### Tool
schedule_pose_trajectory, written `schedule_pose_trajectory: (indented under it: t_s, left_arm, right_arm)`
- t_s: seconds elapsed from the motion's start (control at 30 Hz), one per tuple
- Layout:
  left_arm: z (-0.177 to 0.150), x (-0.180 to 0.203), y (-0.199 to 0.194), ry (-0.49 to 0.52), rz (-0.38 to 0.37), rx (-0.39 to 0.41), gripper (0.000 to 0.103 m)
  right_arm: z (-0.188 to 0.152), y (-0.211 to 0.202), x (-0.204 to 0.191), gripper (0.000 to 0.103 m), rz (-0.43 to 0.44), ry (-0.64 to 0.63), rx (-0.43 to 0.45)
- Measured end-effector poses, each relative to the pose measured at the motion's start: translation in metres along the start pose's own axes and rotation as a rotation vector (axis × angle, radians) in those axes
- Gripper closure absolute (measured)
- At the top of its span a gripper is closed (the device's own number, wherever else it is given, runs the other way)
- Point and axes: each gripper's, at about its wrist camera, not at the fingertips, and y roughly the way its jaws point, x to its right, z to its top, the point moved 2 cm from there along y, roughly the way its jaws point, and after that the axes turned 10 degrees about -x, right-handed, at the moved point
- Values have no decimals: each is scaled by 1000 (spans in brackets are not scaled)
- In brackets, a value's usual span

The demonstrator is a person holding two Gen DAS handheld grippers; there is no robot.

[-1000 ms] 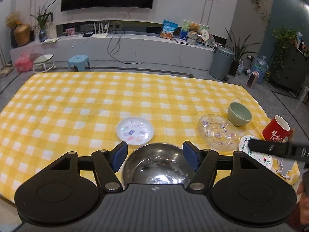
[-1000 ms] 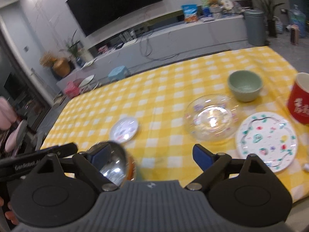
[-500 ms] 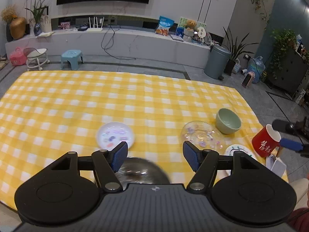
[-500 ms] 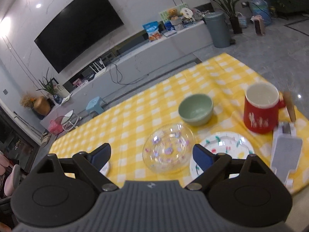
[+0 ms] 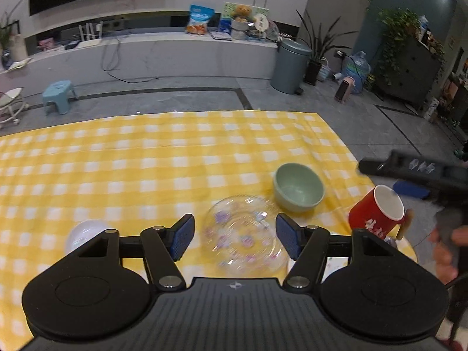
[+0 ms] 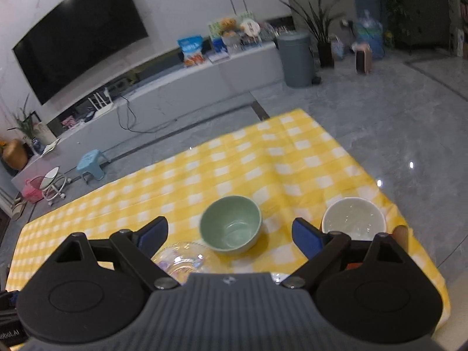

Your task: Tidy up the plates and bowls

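On the desk [image 5: 146, 161], the glass plate [image 5: 244, 234] lies nearest the front edge. The bowl [image 5: 298, 187] sits just behind it to the right. The mug [image 5: 377, 210] stands right of both, near the desk's right edge. A small plate [image 5: 84, 231] lies well left.

**Colours on the checked cloth**

The cloth [image 5: 146, 169] is yellow with white checks. On it, the bowl [image 6: 231, 224] is pale green inside and out. Just beside the bowl, the glass plate [image 5: 244, 235] is clear with small purple and pink motifs. The mug [image 5: 376, 212], on the bowl's other side, is red with white lettering and a white interior. The small plate [image 5: 83, 231], well apart from the bowl, is white. Both grippers, left [image 5: 234, 235] and right [image 6: 231, 235], are black with blue pads.
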Motion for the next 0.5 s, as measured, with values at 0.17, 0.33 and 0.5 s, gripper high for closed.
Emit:
schedule_pose_trajectory:
  t_s: [0.17,0.33,0.5]
  left_arm:
    - [22,11,37,-16,-15,-22,31]
    - [34,17,71,8,-7,-18,31]
    - [39,16,90,-21,-53,-19,31]
  right_arm:
    - [-13,36,2,22,-3,-71,37]
    - [-11,62,13,24,23,-6,16]
    - [-8,73,13,25,18,-23,7]
